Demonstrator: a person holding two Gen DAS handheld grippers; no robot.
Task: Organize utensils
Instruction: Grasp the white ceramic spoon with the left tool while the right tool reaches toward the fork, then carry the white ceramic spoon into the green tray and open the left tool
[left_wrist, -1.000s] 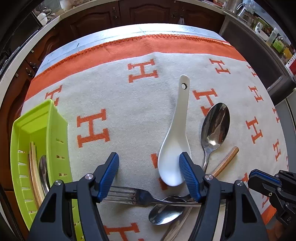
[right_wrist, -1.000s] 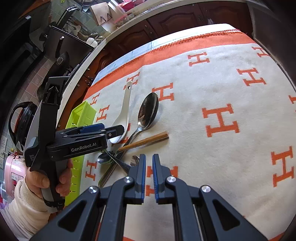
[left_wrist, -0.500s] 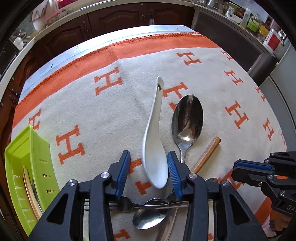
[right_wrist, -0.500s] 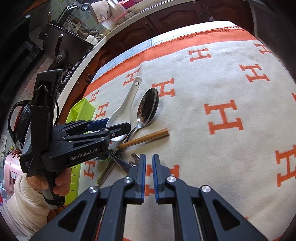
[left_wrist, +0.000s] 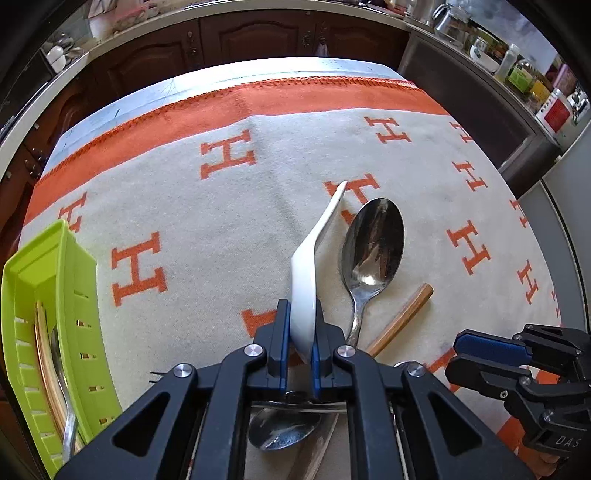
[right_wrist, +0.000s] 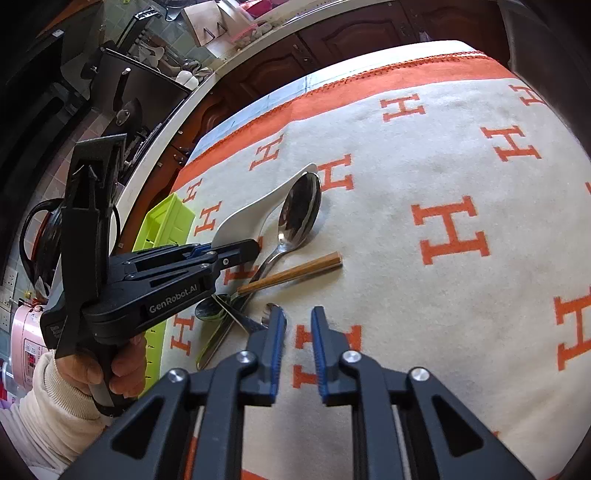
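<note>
Low in the middle of the left wrist view, the left gripper (left_wrist: 299, 343) has just squeezed its jaws shut on the bowl of the white spoon (left_wrist: 308, 280), and the blue pads press it from both sides. That spoon is tipped up on its edge, and its handle points toward the upper right of the frame. Just to the right of it lies a big shiny metal spoon (left_wrist: 373, 243), bowl up, on the cream and orange cloth (left_wrist: 221, 206). A brown chopstick (left_wrist: 402, 317) lies slanted to the right of that spoon's handle. Under the gripper sits a smaller metal spoon (left_wrist: 280, 428), partly hidden, beside other metal pieces I cannot tell apart. At the left edge of the frame stands a green basket (left_wrist: 79, 295) with a spoon and some sticks inside it. Down at the bottom of the right wrist view, the right gripper (right_wrist: 297, 347) has just been opening its jaws, and now there is a small gap with nothing in it, only cloth behind. At the left of that view, a hand (right_wrist: 122, 365) in a cream sleeve (right_wrist: 55, 410) holds the left gripper
</note>
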